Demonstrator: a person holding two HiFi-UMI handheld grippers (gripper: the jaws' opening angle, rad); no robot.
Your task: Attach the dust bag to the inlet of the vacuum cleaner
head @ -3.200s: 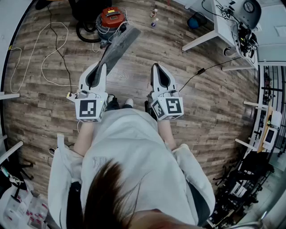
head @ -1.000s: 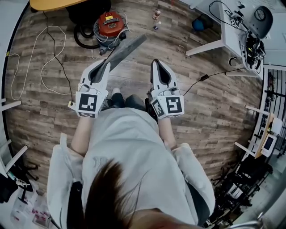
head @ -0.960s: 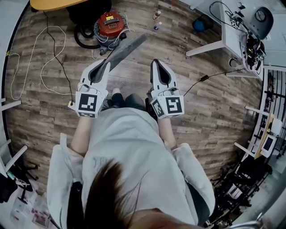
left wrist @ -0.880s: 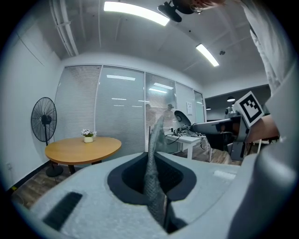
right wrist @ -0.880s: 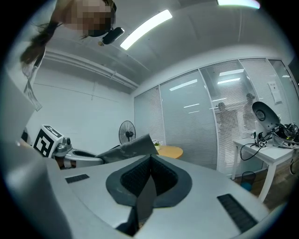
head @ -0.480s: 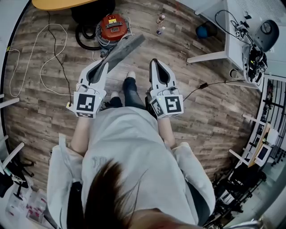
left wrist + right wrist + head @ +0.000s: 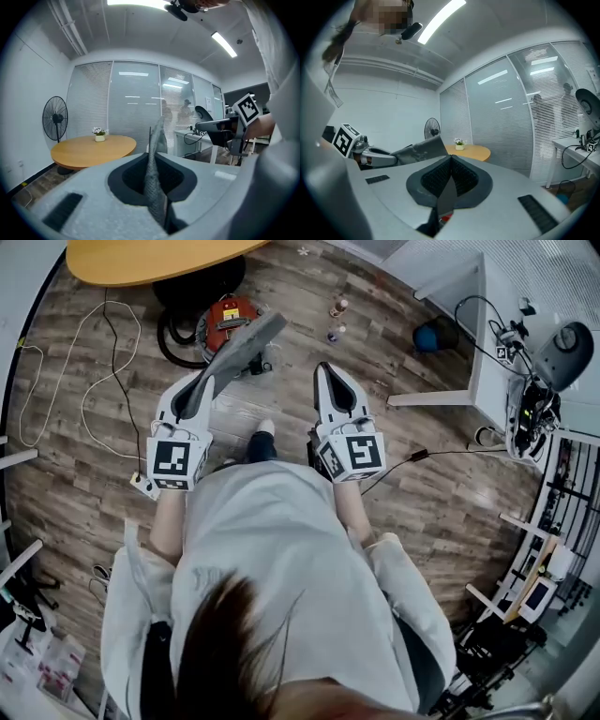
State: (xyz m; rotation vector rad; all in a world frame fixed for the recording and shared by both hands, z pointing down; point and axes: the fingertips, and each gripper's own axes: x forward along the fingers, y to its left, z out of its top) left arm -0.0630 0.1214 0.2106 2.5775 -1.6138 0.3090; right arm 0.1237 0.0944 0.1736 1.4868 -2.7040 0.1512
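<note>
Most of the head view was filled by the person's white coat [image 7: 281,559] and dark hair, which hid the legs and the floor below them, save one shoe [image 7: 266,427] showing between the grippers. The wooden floor [image 7: 450,507] ran out to a round table [image 7: 150,259], cut off by the top edge, and to a white desk [image 7: 483,343] at the right, whose clutter was too small to tell apart. By the table stood the red vacuum cleaner [image 7: 225,315], its black hose [image 7: 173,329] coiled beside it. Its right part lay behind the dust bag, and its inlet could not be made out.

The grey dust bag [image 7: 244,345] stuck out flat from the left gripper [image 7: 206,382], whose jaws were pinched narrowly on its near end. Its far end overlapped the vacuum cleaner in the head view; whether they touched, or what the bag held, could not be told. The right gripper [image 7: 324,371], beside the left and apart from the bag, had its jaws pressed together on nothing.

Two small bottles [image 7: 338,307] stood on the floor just right of the vacuum cleaner, their contents unreadable. In the left gripper view a small pot [image 7: 99,137] holding flowers sat on the round table
</note>
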